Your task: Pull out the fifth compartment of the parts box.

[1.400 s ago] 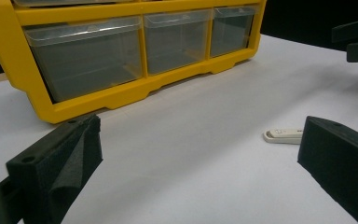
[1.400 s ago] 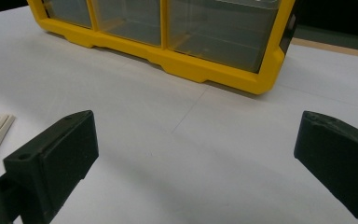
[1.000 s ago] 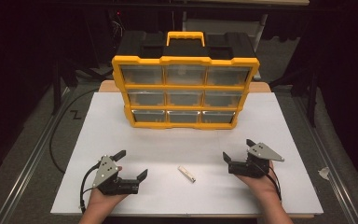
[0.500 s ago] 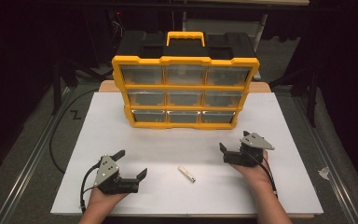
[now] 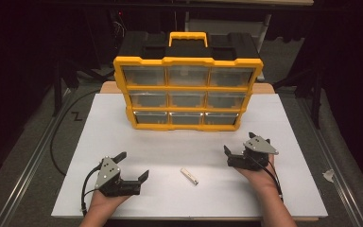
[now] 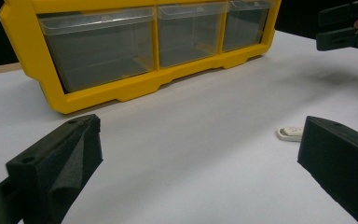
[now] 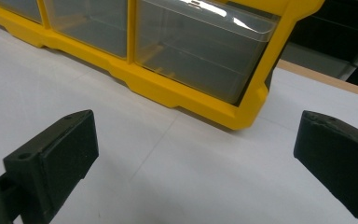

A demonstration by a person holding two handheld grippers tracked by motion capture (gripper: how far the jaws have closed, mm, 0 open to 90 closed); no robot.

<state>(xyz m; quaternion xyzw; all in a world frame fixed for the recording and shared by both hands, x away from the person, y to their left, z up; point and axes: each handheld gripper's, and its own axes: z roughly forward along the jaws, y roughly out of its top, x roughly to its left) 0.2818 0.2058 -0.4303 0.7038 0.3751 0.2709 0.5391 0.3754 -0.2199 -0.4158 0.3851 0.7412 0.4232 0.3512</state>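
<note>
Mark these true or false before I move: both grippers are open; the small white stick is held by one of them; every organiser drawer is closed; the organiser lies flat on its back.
1. Both the left gripper and right gripper are open: true.
2. The small white plastic stick is held: false, it lies loose on the white table between them.
3. All clear drawers of the yellow plastic organiser are closed: true.
4. The organiser lies flat: false, it stands upright.
</note>
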